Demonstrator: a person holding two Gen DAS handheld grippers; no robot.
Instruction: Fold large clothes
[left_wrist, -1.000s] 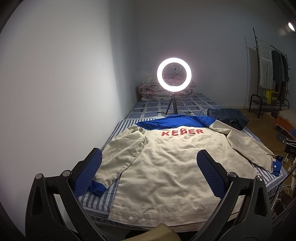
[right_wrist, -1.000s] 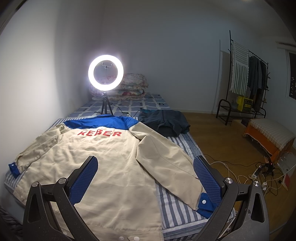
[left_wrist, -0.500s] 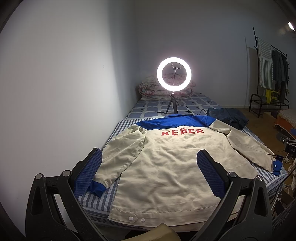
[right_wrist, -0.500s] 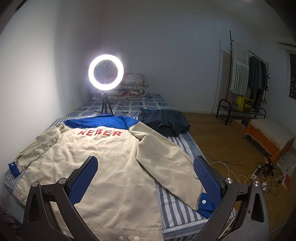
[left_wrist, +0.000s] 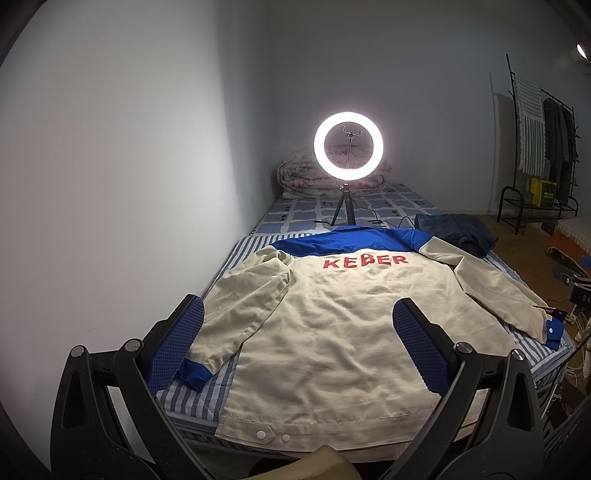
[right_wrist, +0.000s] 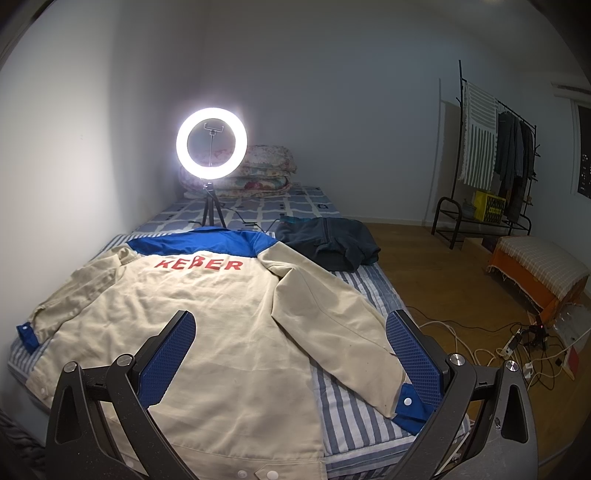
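Your left gripper (left_wrist: 295, 343) and right gripper (right_wrist: 291, 350) both hang above the near end of the bed (right_wrist: 347, 424) with their jaws spread wide and nothing between the blue pads. Neither touches cloth.

The work jacket (left_wrist: 325, 332) lies back-up and flat on the striped mattress, cream with a blue yoke and red lettering. Its long axis runs straight away from you: hem at the near edge of the bed, collar toward the ring light (left_wrist: 348, 146) on its tripod. Nothing is folded yet, so you are at the start.

The relation that matters is the sleeves. The left sleeve (left_wrist: 243, 317) is bent in against the body, its blue cuff just beside your left gripper's left pad in the left wrist view. The right sleeve (right_wrist: 332, 328) slants out and toward you across the stripes, its blue cuff (right_wrist: 410, 406) close under the right gripper's right pad, near the bed's open side edge. Each gripper is nearer its own sleeve, so a first fold inward probably suits one cuff per gripper.

Room is uneven. The wall (left_wrist: 129, 184) runs tight along the left side, leaving you little swing there; the right side opens onto bare floor. Beyond the collar sit the tripod and a dark folded garment (right_wrist: 328, 243), just beside the right shoulder, so keep any lengthwise fold coming toward you or stop short of them.
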